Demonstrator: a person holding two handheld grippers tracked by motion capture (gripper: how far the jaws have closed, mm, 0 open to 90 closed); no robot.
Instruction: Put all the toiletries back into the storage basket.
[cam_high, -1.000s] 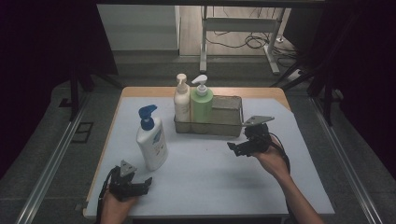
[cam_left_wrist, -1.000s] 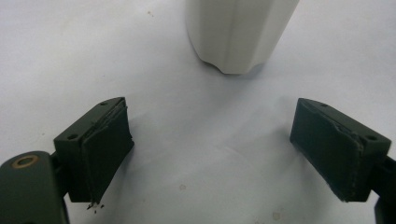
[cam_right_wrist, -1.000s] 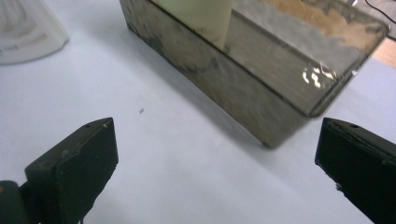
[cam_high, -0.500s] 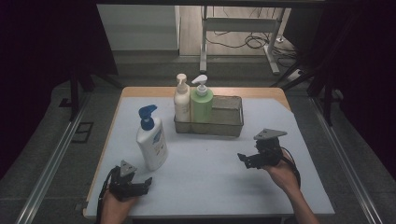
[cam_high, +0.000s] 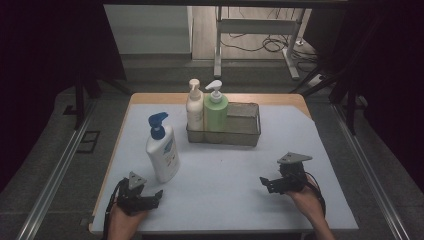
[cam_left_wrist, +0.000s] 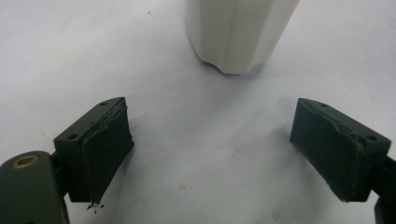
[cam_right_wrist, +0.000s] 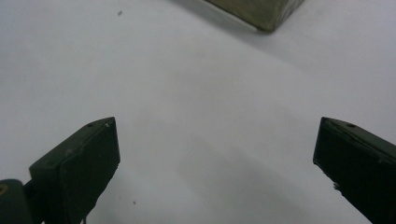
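1. We see a desk (cam_high: 320, 150) under a pale sheet, in a dark room.
2. Our left tool (cam_high: 156, 196) rests at the near left corner, jaws spread wide and empty.
3. Just beyond it stands the white bottle with a blue pump (cam_high: 162, 148), upright.
4. A grey basket (cam_high: 248, 136) holds two pump bottles.
5. Our right tool (cam_high: 265, 182) rests near right, jaws wide and empty.

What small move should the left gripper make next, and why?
Probably ease the left gripper forward until its open jaws sit around the base of the white bottle. That bottle stands alone on the table, just ahead of the jaws, while two other bottles already stand in the basket.
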